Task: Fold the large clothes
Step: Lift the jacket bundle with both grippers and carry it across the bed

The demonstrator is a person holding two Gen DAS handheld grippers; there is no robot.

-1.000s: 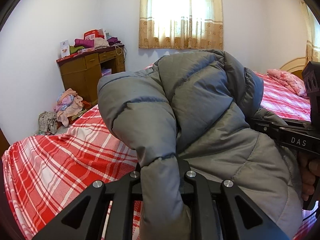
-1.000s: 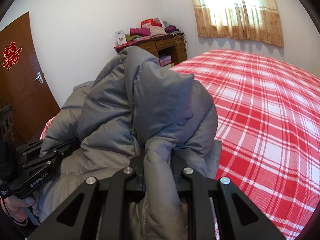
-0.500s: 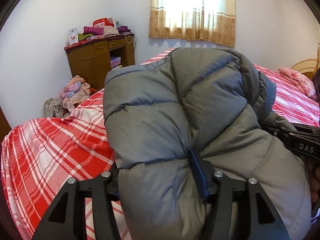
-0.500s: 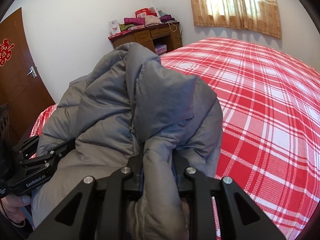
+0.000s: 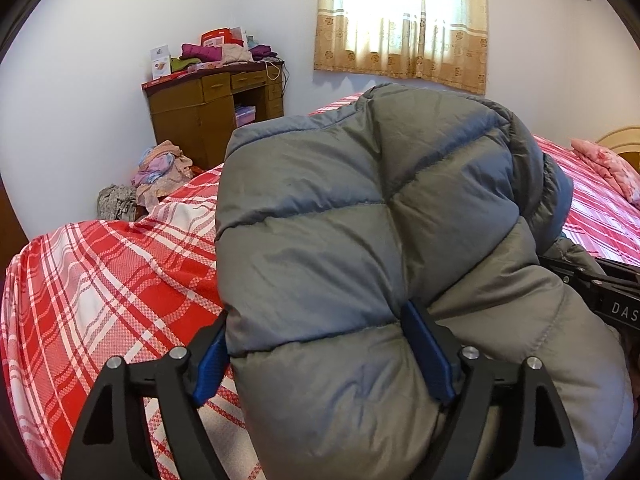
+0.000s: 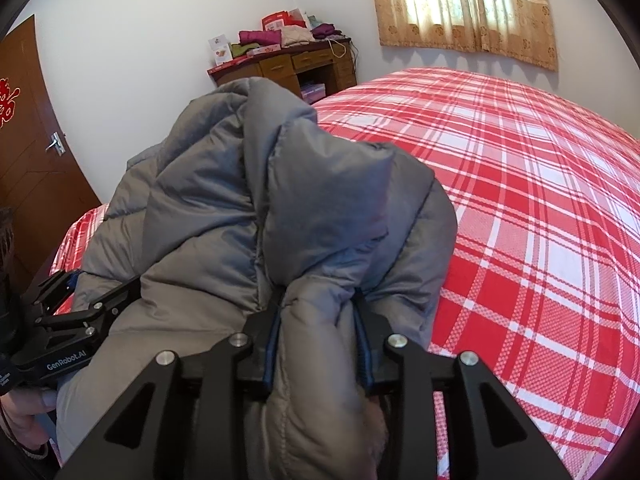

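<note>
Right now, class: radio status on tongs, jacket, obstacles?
Both tongs, left and right, opening, jacket between. Jacket bunched on bed. Nothing in the way.

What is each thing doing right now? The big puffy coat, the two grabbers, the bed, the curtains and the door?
Grey puffer jacket: bunched up on the bed.
Left gripper: jaws opening, jacket between them.
Right gripper: jaws opening, jacket fold between them.
Bed: covered by red plaid sheet.
Curtains: drawn.
Door: closed.

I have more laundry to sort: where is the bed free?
Bare plaid bedspread runs wide from the grey down jacket toward the curtained window. The wooden desk top is piled, and clothes crowd its foot.
</note>
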